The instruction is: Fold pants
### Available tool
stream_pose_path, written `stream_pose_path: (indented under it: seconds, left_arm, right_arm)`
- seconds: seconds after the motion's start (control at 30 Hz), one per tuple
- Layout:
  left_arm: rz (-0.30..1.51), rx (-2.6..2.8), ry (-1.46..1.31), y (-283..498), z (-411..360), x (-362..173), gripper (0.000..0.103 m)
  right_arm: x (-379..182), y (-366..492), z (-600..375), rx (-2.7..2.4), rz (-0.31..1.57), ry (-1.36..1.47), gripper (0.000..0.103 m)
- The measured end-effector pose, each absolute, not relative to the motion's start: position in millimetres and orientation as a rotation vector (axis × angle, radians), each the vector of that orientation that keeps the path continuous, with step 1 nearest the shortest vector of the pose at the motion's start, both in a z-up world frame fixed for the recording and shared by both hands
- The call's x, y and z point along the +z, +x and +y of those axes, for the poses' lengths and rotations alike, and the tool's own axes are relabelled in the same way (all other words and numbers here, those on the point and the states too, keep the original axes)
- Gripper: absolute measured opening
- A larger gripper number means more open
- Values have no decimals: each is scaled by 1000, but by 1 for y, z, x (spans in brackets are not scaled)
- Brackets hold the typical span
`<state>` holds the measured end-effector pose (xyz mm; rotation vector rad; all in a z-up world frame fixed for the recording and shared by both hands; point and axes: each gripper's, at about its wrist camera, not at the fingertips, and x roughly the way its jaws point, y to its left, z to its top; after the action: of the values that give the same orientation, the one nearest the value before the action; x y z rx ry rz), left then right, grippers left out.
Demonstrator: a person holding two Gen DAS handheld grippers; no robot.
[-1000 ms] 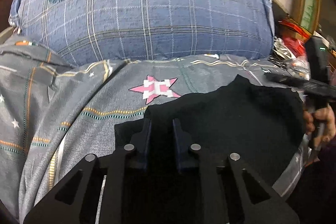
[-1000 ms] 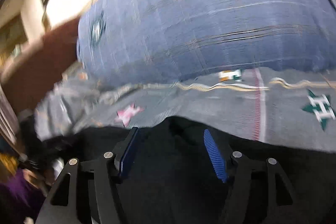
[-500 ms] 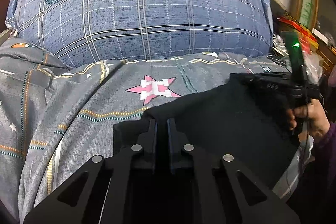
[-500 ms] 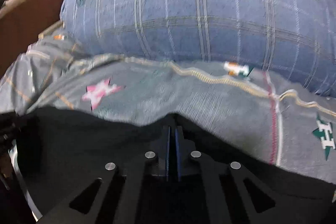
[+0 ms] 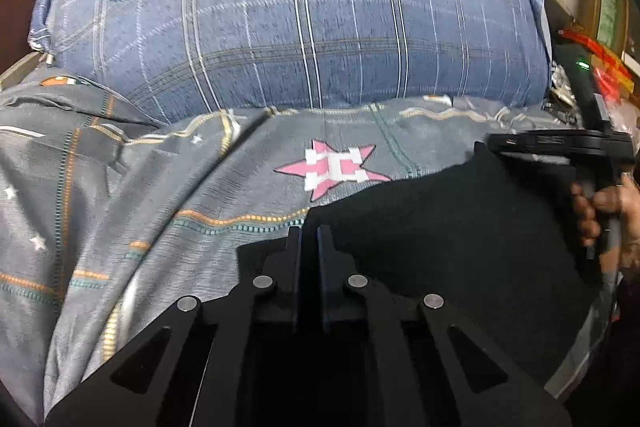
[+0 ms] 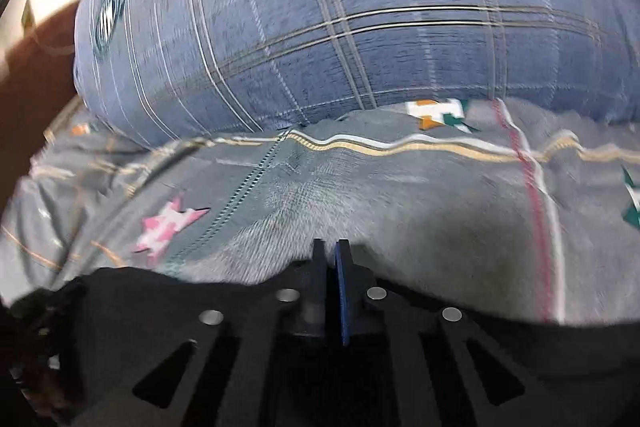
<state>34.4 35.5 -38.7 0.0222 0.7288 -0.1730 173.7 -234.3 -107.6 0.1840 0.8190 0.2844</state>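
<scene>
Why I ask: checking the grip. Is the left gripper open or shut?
Shut. The left gripper has fingers nearly together at the pants edge, cloth apparently pinched between.

left tool (image 5: 308, 239): black, silver screws | right tool (image 6: 331, 253): black, blue pad, silver screws

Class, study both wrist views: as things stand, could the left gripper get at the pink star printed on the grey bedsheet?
Probably yes. The pink star lies bare just ahead of the left gripper, with only open grey bedsheet between them. But its jaws look shut on the black pants, which it would likely have to release first.
</scene>
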Motion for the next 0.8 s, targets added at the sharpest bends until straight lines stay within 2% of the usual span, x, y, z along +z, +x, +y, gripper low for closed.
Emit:
stream_pose_path:
  seconds: [0.07, 0.1, 0.17, 0.23, 0.33, 0.47, 0.63, 0.77, 0.8]
  left_arm:
    - [714, -175, 4, 25, 42, -33, 5]
    - [709, -173, -2, 20, 45, -31, 6]
    - [695, -165, 10, 15, 47, -28, 6]
    - [676, -164, 20, 12, 47, -25, 6]
    - [680, -169, 11, 16, 45, -25, 7]
    - [725, -133, 24, 24, 41, -37, 7]
    - [704, -107, 44, 23, 40, -40, 10]
    - [697, -106, 67, 22, 39, -40, 10]
    - [697, -106, 72, 23, 39, -40, 10]
  right_arm:
    - [-88, 146, -258, 283, 787, 208, 28]
    - [-78, 132, -270, 273, 758, 198, 32]
    - [-57, 103, -304, 204, 696, 173, 54]
    - [-46, 69, -349, 132, 637, 190, 67]
    - [-55, 23, -422, -42, 617, 258, 69]
    - [-81, 6, -470, -111, 664, 342, 69]
    - [-96, 28, -455, -125, 720, 215, 64]
    - [-108, 53, -453, -122, 764, 202, 28]
    - [-108, 56, -450, -122, 765, 183, 25]
